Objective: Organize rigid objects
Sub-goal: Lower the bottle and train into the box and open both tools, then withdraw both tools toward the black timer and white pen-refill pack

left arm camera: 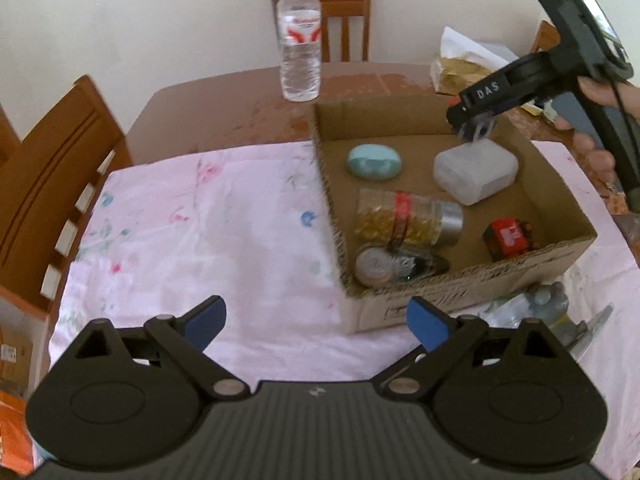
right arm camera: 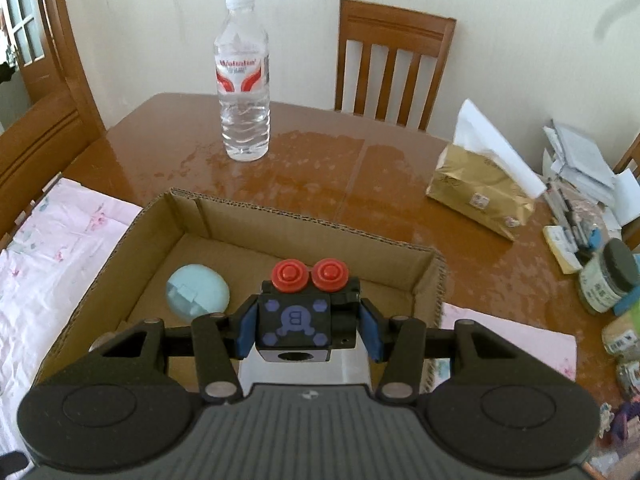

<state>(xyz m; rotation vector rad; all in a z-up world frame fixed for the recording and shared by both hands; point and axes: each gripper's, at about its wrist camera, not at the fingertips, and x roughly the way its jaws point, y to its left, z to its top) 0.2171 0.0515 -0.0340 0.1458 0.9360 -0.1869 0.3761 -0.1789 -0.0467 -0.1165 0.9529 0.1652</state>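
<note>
Left wrist view. Left tool [left arm camera: 316, 322] low at 6 o'clock, blue pads spread wide apart, nothing between them, hovering over pink floral cloth [left arm camera: 200, 216] on the desk [left arm camera: 224, 104]. Cardboard box [left arm camera: 472, 280] at 3 o'clock of the tool, open-topped, resting partly on the cloth. Inside the box: pale blue oval case [left arm camera: 374, 161] at 11 o'clock of the floor, white translucent container [left arm camera: 474, 174] at 1 o'clock, capsule jar [left arm camera: 408, 220] lying on its side at centre, metal can [left arm camera: 374, 266] at 7 o'clock, red toy block [left arm camera: 508, 238] at 5 o'clock. Right tool [left arm camera: 476, 128] held by a hand [left arm camera: 596, 120] above the white container at the box's far right; state not readable from here. Water bottle [left arm camera: 300, 40] upright at 12 o'clock beyond the box.

Right wrist view. Right tool [right arm camera: 308, 328] clamped on a black cube toy [right arm camera: 296, 326] with two red knobs on top, suspended over the cardboard box [right arm camera: 304, 224]. Pale blue oval case [right arm camera: 198, 294] at 10 o'clock of the toy, on the box floor. Water bottle [right arm camera: 244, 80] at 12 o'clock, upright on bare desk [right arm camera: 360, 176]. Gold tissue pack [right arm camera: 480, 196] at 2 o'clock, well apart from the box.
</note>
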